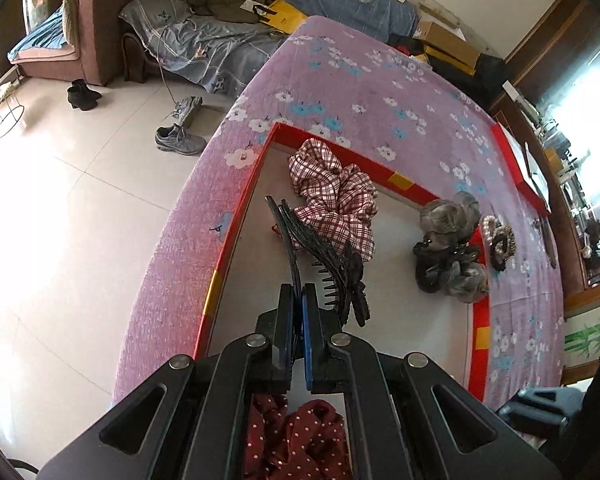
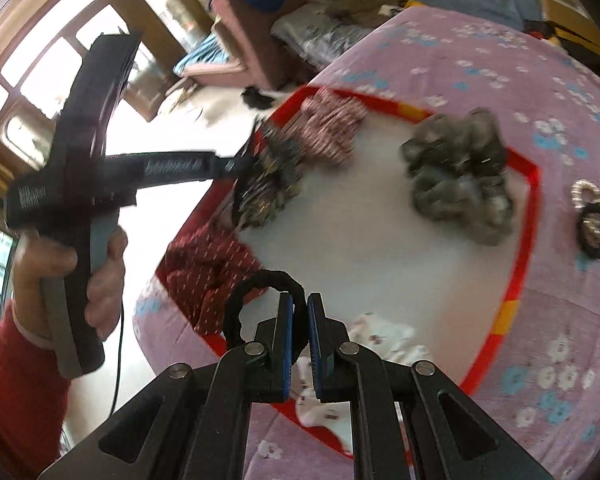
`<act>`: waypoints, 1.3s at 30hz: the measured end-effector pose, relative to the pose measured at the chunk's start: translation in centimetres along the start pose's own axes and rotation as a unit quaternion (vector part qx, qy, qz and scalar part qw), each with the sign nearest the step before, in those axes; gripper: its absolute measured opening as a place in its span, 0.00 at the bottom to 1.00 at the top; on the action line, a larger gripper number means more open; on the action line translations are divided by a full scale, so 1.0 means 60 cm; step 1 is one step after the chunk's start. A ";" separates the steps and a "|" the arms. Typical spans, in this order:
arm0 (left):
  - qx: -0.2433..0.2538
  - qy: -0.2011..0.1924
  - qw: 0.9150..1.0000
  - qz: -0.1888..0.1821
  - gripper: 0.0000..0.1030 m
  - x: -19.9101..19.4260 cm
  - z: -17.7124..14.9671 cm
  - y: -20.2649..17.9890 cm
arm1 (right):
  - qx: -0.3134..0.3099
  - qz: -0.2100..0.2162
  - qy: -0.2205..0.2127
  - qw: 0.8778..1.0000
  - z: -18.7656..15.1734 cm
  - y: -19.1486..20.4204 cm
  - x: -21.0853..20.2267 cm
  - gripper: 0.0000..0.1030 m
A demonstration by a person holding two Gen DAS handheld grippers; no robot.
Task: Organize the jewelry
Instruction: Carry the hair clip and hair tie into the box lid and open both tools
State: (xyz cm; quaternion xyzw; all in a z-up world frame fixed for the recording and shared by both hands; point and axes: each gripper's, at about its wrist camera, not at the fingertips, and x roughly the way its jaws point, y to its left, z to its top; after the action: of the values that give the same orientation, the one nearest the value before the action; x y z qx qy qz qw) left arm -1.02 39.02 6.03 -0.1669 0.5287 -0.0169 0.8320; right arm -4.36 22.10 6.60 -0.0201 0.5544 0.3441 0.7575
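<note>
My left gripper (image 1: 298, 294) has its jaws clamped on a toothed black plastic hair clip (image 1: 320, 248) over the red-rimmed tray (image 1: 224, 256); my right gripper (image 2: 299, 306) pinches a fuzzy black hair tie (image 2: 260, 284). Already inside: a plaid scrunchie (image 1: 332, 196), a grey scrunchie (image 1: 448, 248) and a dotted maroon one (image 1: 296, 440). Beaded ties (image 1: 498, 240) still lie on the floral bedspread (image 1: 360, 80).

A red-rimmed tray (image 1: 236, 216) holds a plaid scrunchie (image 1: 332, 196), a grey scrunchie (image 1: 452, 248) and a dotted maroon one (image 1: 296, 436). A black comb clip (image 1: 320, 252) hangs above it. A black hair tie (image 2: 260, 300) loops nearby.
</note>
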 end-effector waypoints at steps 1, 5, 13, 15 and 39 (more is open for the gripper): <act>0.000 0.000 1.000 0.000 0.03 0.001 0.000 0.001 | -0.005 -0.001 0.006 1.000 -0.002 0.004 0.008 0.09; -0.007 0.001 1.000 -0.001 0.03 0.001 0.004 0.008 | -0.017 -0.003 0.026 1.000 -0.012 0.014 0.038 0.09; -0.006 -0.001 1.000 0.018 0.03 -0.002 0.006 0.009 | -0.020 -0.006 0.039 0.999 -0.020 0.016 0.061 0.10; -0.011 -0.001 1.000 0.020 0.03 -0.004 0.006 0.012 | -0.020 -0.006 0.040 0.999 -0.021 0.017 0.063 0.11; 0.036 -0.074 0.990 0.115 0.33 -0.134 -0.031 -0.074 | -0.026 0.018 -0.019 0.999 -0.045 0.010 -0.034 0.35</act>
State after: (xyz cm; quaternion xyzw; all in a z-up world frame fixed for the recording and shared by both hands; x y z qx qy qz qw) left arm -5.57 35.99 13.65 -0.0762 0.4808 0.0720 0.8705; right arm -7.23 20.42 7.48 -0.0233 0.5306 0.3722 0.7611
